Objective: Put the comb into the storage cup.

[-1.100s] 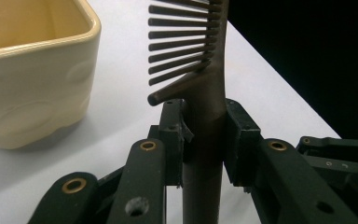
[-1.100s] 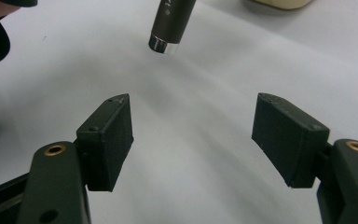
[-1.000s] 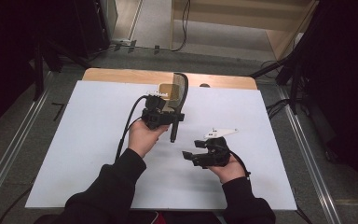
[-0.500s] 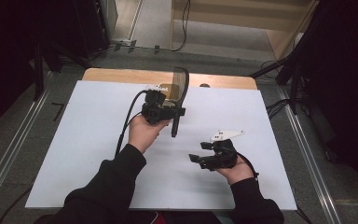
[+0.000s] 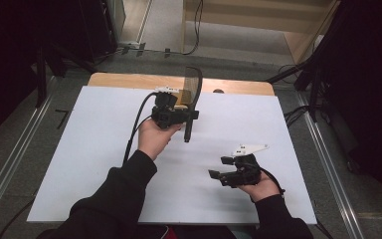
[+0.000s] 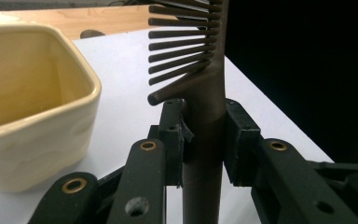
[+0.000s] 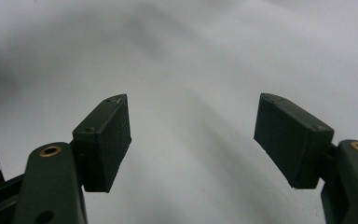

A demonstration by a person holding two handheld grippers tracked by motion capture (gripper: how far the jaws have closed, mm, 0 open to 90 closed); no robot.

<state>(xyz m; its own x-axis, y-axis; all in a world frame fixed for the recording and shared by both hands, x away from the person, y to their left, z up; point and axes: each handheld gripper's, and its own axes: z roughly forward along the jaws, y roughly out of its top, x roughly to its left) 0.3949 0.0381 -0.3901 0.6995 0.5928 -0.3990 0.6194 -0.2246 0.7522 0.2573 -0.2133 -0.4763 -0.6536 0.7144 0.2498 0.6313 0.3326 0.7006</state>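
A dark brown comb (image 5: 195, 88) stands upright over the back middle of the table, teeth at the top and handle end hanging below. My left gripper (image 5: 188, 115) is shut on its handle; in the left gripper view the pads (image 6: 172, 140) press the comb's (image 6: 208, 88) stem from both sides. A cream cup (image 6: 32, 107) stands just left of it, and in the high view the cup (image 5: 181, 98) sits behind the gripper. My right gripper (image 5: 218, 175) lies low at the front right, pointing left, open with nothing between its fingers (image 7: 193, 135).
A white sheet (image 5: 89, 149) covers the table, with a bare wooden strip (image 5: 129, 79) along the far edge. Metal rails run down both sides of the table. Cables and dark stands sit on the floor beyond.
The right gripper has drifted slightly toward the front right of the table. The left gripper has kept still with the comb in it.
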